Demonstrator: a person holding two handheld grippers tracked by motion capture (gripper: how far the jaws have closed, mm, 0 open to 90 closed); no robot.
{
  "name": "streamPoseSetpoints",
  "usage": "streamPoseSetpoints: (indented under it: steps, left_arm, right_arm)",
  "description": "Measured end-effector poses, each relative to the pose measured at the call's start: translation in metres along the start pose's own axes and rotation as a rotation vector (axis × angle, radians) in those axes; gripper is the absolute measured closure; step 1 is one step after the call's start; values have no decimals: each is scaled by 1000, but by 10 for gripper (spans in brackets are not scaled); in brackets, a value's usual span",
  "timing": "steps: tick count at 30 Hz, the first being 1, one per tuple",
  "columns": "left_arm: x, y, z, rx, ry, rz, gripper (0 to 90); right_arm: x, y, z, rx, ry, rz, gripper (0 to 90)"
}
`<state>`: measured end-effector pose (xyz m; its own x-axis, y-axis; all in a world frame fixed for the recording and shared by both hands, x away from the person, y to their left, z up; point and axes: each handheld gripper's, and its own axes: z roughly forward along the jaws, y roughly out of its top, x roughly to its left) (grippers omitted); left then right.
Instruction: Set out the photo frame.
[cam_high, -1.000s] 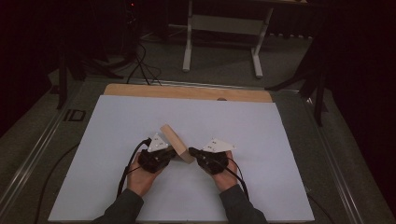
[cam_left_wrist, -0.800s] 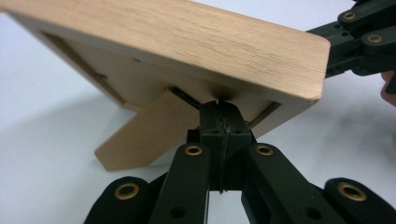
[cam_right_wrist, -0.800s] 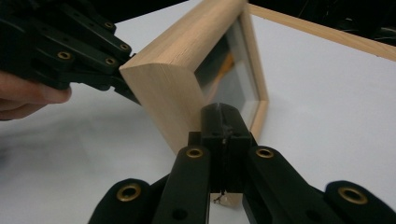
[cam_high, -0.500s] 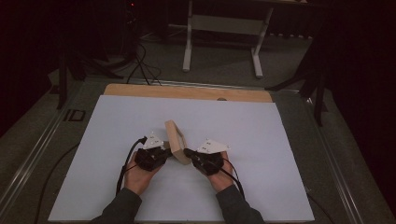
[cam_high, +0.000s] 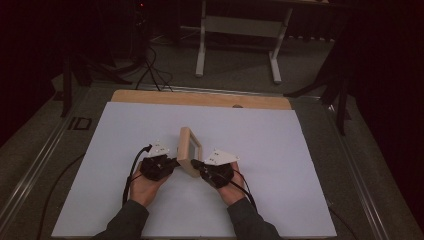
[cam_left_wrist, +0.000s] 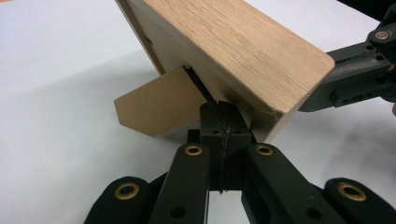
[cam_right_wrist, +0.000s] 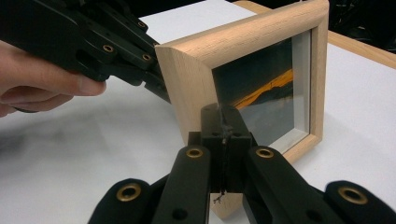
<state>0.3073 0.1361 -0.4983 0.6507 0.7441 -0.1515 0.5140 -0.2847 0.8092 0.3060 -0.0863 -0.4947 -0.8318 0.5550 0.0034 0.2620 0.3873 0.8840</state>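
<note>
Since a second ago: wooden picture frame (cam_high: 189, 151) has turned from a slant to nearly upright near the middle of the white table (cam_high: 280, 165), glass now facing right, so the job of standing it on its cardboard easel stand (cam_left_wrist: 156, 107) looks close to done. Left gripper (cam_high: 172, 163) clenched at the frame's back, seemingly pinching the stand's hinge (contact partly hidden); right gripper (cam_high: 196, 165) clenched, jaws pressed together at the frame's front lower corner, though whether wood sits between them cannot be told. Markings: none legible on frame or grippers; a dark picture with an orange streak sits behind the glass.
</note>
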Motion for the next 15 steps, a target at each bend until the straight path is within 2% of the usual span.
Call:
streamPoseSetpoints:
  steps: [7,15]
  left_arm:
    - [0,-1,1,-3,10,-1,895]
    - [5,-3,-4,-13,35,-22,777]
  right_arm:
    - [0,0,0,2,-4,-12,878]
    - [-9,1,-11,-3,-16,4,772]
